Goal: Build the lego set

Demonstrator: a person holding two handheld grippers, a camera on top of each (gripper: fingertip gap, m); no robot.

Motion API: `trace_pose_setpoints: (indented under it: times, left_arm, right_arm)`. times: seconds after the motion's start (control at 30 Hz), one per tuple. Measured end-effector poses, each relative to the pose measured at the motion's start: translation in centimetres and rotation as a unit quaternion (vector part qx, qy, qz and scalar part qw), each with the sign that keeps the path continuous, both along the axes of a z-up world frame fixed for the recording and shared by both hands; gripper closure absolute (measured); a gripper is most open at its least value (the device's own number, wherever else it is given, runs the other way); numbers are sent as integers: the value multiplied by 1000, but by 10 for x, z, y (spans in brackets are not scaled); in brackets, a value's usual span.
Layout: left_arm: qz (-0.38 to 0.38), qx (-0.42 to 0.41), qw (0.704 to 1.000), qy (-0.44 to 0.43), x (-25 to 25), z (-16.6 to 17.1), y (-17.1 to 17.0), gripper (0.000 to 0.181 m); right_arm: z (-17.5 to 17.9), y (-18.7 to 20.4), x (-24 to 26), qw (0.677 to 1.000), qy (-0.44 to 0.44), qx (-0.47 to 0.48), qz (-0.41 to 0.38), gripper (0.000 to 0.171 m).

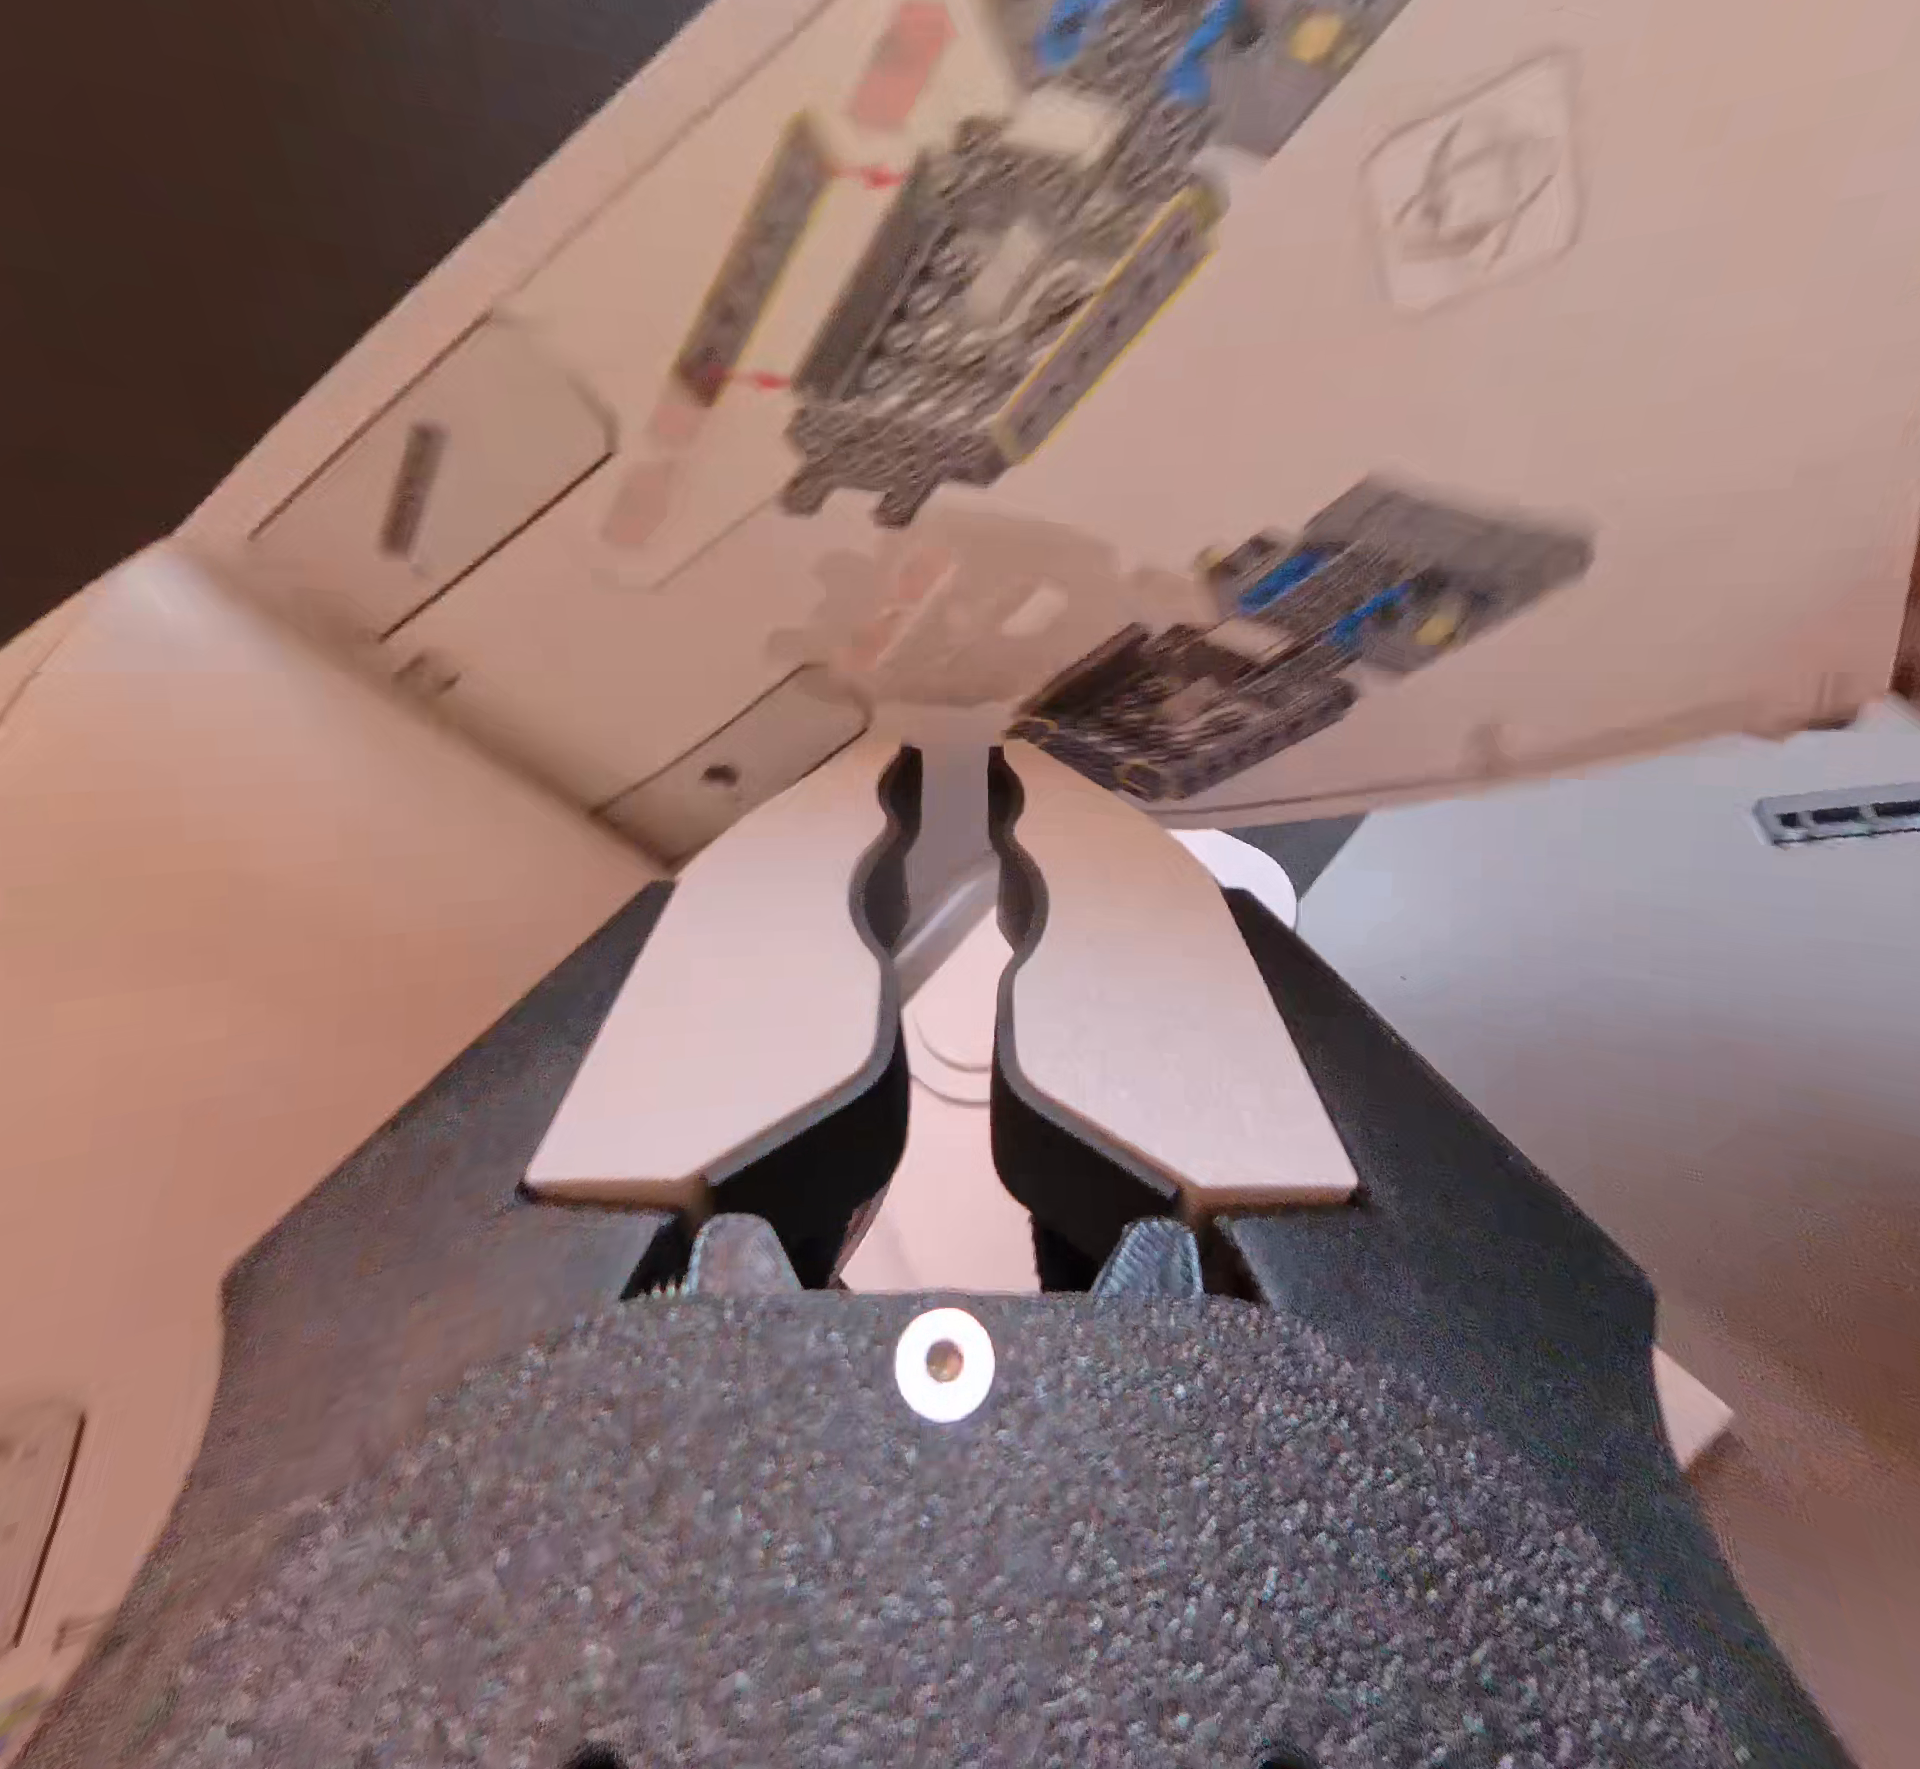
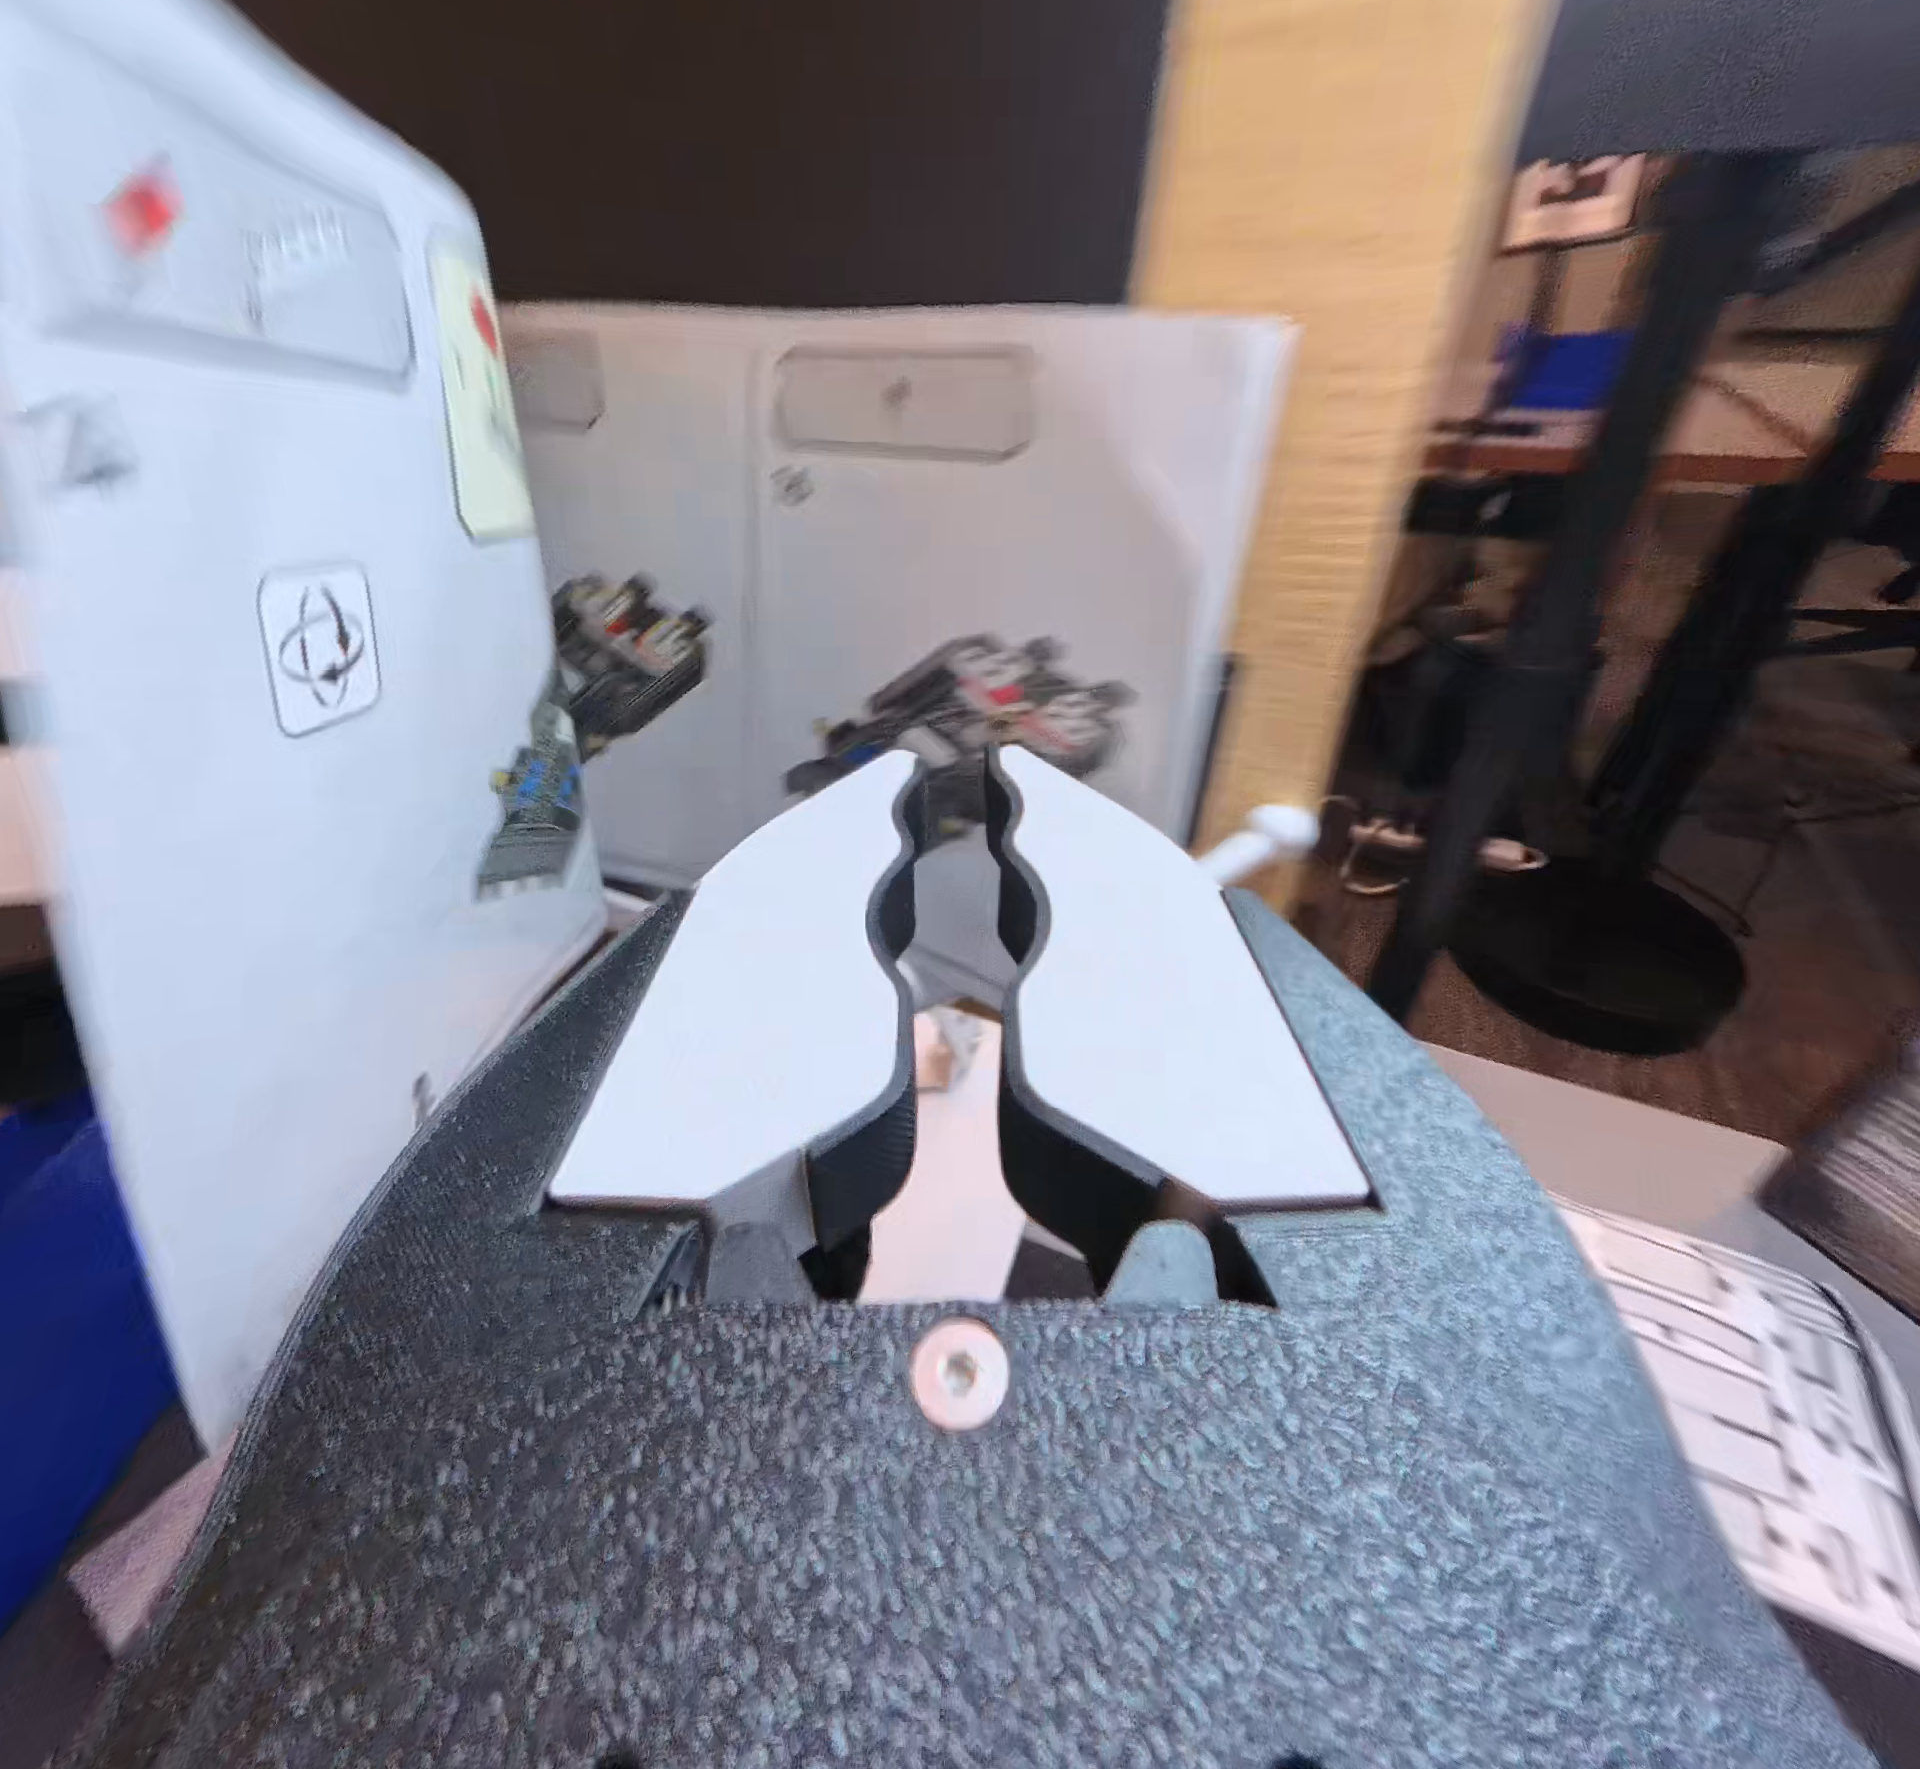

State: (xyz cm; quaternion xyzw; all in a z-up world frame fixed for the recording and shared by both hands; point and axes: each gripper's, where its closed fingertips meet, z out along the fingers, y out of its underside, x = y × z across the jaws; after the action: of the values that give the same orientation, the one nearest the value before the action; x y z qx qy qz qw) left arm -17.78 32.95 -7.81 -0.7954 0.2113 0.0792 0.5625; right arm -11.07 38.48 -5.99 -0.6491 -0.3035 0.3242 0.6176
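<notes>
Left gripper: your left gripper (image 1: 954,763) has its jaws nearly together, and a lifted page (image 1: 1299,348) of the instruction booklet comes down into the narrow slot at the tips. Whether the page is truly clamped you cannot tell, since the tips only just meet its lower edge.
Lifted page: it is tilted and blurred, printed with dark grey brick assemblies carrying blue and yellow parts, thin red arrows and pale pink boxes.
Under the left gripper: another pale sheet (image 1: 260,836) lies to your left, curving up toward the fold. A white tabletop (image 1: 1558,992) shows at right, with a small grey part (image 1: 1834,817) lying on it near the frame edge.
Right gripper: your right gripper (image 2: 954,769) shows only a narrow gap between its fingers and nothing sits in that gap. It grips nothing.
Ahead of the right gripper: a white printed sheet (image 2: 894,556) stands upright well apart from the tips, showing blurred dark model pictures.
Left of the right gripper: a second white page (image 2: 260,472) curves up close by, bearing a small square rotation icon and red marks.
Right side: a yellow pillar (image 2: 1340,265) rises behind, with a black stand (image 2: 1579,680) and its round base on the floor. A checkered black-and-white sheet (image 2: 1756,1407) lies on the table at lower right.
</notes>
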Motion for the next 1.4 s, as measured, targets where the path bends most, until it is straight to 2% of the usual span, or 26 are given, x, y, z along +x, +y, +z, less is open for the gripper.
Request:
trace_pose_setpoints:
  times: [0.07,0.13,0.17,0.23,0.3,0.33,0.43,0.53,0.63,0.77,0.87,0.93,1.03,1.13,1.3,1.4]
  left_arm:
    - [3,-9,999,32,12,-5,14,170]
    - [22,-15,998,59,15,-10,26,171]
    - [22,-17,997,69,16,-12,30,172]
    - [14,-19,998,66,17,-14,32,174]
    - [10,-15,998,52,12,-15,26,181]
    - [8,-6,999,43,8,-12,21,181]
    - [24,20,999,24,-15,-5,0,181]
    - [50,12,998,44,-49,-12,-21,181]
    - [79,11,994,72,-89,-16,-33,181]
    - [107,15,993,44,-122,-14,-32,181]
    - [102,39,993,33,-124,-18,-33,181]
    - [106,49,992,47,-124,-21,-34,181]
    - [106,48,990,75,-124,-21,-34,181]
    - [107,38,991,67,-126,-19,-36,181]
    - [110,39,993,34,-124,-20,-51,181]
    - [104,82,991,20,-113,4,-74,178]
  right_arm:
    - [23,5,37,997,52,25,-50,159]
    - [54,-9,63,990,86,94,-67,161]
    - [66,-24,64,986,87,135,-45,165]
    - [73,-66,39,977,47,201,57,171]
    - [48,-93,-2,965,-49,200,162,171]
    - [30,-91,-20,963,-100,184,170,171]
    - [-13,-61,-60,953,-209,168,140,171]
    - [-36,-26,-65,936,-289,183,78,171]
    - [-27,-13,-49,943,-278,175,53,171]
    - [-19,9,-17,950,-270,158,1,171]
    - [-28,20,2,957,-249,143,-31,171]
    - [-29,19,3,961,-227,155,-29,171]
    - [-28,21,2,953,-245,174,-28,171]
    - [-27,21,3,960,-229,160,-21,171]
    - [-27,8,13,974,-182,135,-8,171]
    - [-22,-15,27,978,-168,119,13,163]
